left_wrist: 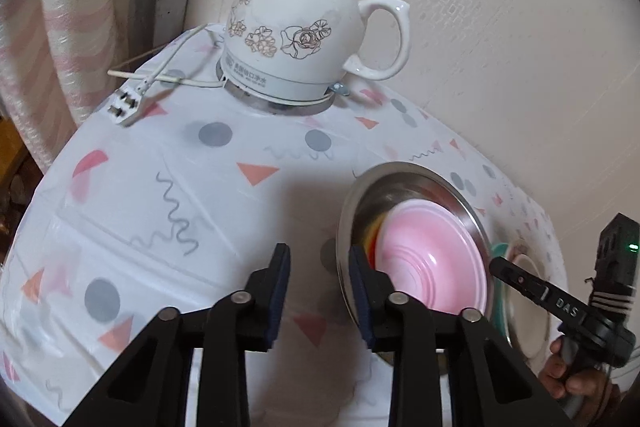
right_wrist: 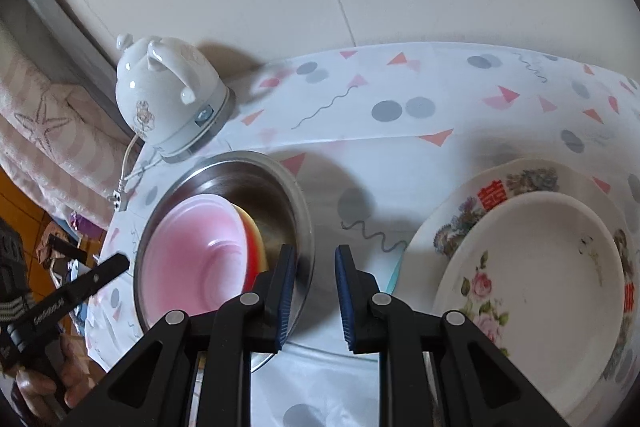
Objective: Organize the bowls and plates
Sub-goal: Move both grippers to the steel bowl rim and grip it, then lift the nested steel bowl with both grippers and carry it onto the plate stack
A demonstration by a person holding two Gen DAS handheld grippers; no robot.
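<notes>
A pink bowl (left_wrist: 434, 259) (right_wrist: 192, 259) sits nested on an orange-yellow bowl (right_wrist: 254, 243) inside a steel bowl (left_wrist: 384, 191) (right_wrist: 256, 179) on the patterned tablecloth. My left gripper (left_wrist: 320, 291) is open and empty, just left of the steel bowl's rim. My right gripper (right_wrist: 316, 295) is open and empty, its left finger over the steel bowl's right rim. A small white plate (right_wrist: 532, 291) lies on a larger floral plate (right_wrist: 460, 219) to the right of the right gripper. The plates show partly in the left wrist view (left_wrist: 528, 323).
A white ceramic electric kettle (left_wrist: 304, 23) (right_wrist: 168, 95) stands at the back of the table (left_wrist: 168, 195) with its cord and plug (left_wrist: 124, 105). A wall runs behind the table. The table's left edge drops to a floor with clutter (right_wrist: 60, 239).
</notes>
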